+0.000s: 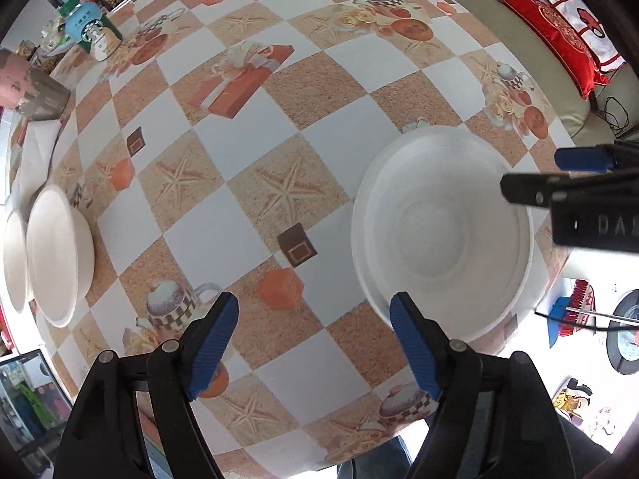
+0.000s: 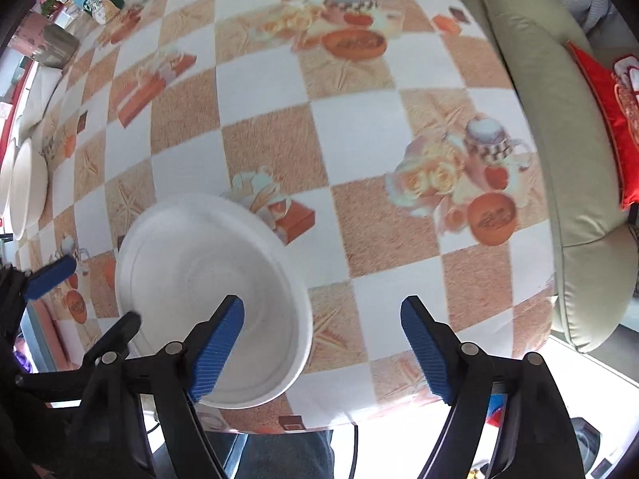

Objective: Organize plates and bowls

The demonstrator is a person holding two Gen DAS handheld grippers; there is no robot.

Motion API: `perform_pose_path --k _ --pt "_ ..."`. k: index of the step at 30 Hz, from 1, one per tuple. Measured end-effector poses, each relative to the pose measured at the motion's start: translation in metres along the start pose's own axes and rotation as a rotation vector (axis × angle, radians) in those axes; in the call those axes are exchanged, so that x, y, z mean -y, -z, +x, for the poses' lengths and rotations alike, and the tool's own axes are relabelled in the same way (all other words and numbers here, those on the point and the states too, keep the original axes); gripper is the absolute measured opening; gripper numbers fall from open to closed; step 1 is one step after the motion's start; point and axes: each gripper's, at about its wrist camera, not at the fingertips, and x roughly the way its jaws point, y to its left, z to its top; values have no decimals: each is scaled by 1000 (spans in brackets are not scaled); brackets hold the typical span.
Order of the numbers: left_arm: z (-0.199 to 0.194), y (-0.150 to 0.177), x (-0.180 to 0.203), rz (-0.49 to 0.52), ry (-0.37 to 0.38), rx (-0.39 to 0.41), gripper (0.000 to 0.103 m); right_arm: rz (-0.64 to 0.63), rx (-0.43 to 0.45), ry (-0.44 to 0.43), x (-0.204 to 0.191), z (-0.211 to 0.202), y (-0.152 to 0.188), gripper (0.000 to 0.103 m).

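Observation:
A white bowl [image 1: 443, 235] sits on the patterned table near its front right edge; it also shows in the right wrist view [image 2: 207, 279]. My left gripper [image 1: 315, 343] is open and empty, just left of and in front of that bowl. My right gripper [image 2: 323, 347] is open and empty above the bowl's right rim; its fingers [image 1: 583, 159] show at the right of the left wrist view. Two more white bowls [image 1: 56, 255] stand at the table's far left, also in the right wrist view [image 2: 26, 183].
The checkered tablecloth [image 1: 255, 207] covers the table. A Starbucks can [image 1: 94, 30], a grey cup [image 1: 40, 95] and white paper [image 1: 36, 151] stand at the back left. A sofa [image 2: 559, 159] with a red cushion [image 1: 559, 36] runs along the right side.

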Motion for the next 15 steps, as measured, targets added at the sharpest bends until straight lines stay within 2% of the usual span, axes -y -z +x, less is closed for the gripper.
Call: perform_pose_path --k 5,6,8,11,12,15 --pt "-20 42 -30 -24 60 11 81 29 30 1 6 -20 -5 82" --pt "-25 48 -34 -27 63 16 81 31 35 -1 14 -29 -3 82" --pt "-40 52 -35 -45 51 33 81 28 46 -7 3 -36 -8 82" --pt "-52 57 -42 -121 36 51 81 -6 61 -23 -7 -49 -7 82" --pt "-54 53 -49 -157 32 56 81 -21 65 -29 -2 -56 -3 82" --pt "-60 51 -73 -268 13 73 81 -74 74 -46 -19 -63 -5 82"
